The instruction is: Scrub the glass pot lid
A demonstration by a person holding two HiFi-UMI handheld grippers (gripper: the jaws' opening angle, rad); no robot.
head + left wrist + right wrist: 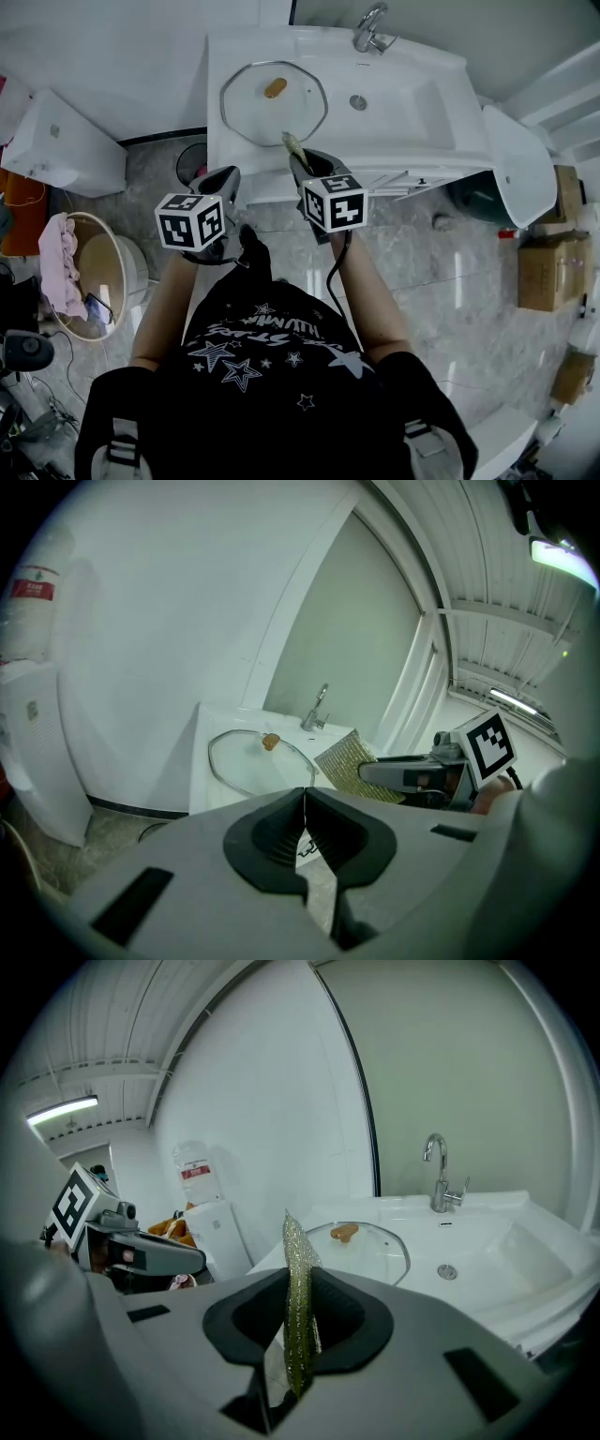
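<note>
While the right gripper (pixel 298 1290) pinches a thin glittery scouring pad (pixel 300 1251) edge-on between its jaws, the left gripper (pixel 305 803) has its jaws pressed together, nothing in them. Glass pot lid (pixel 272 120) lies flat on the washbasin counter (pixel 464 141), ahead of both jaw pairs and clear of them, brown knob (pixel 275 87) up, beside the basin.

glass pot lid (pixel 262 114) | flat, knob up | counter (pixel 223 54) beside basin (pixel 412 98)

White washbasin (pixel 412 112), grey marble floor (pixel 450 272), white walls (pixel 169 621).
</note>
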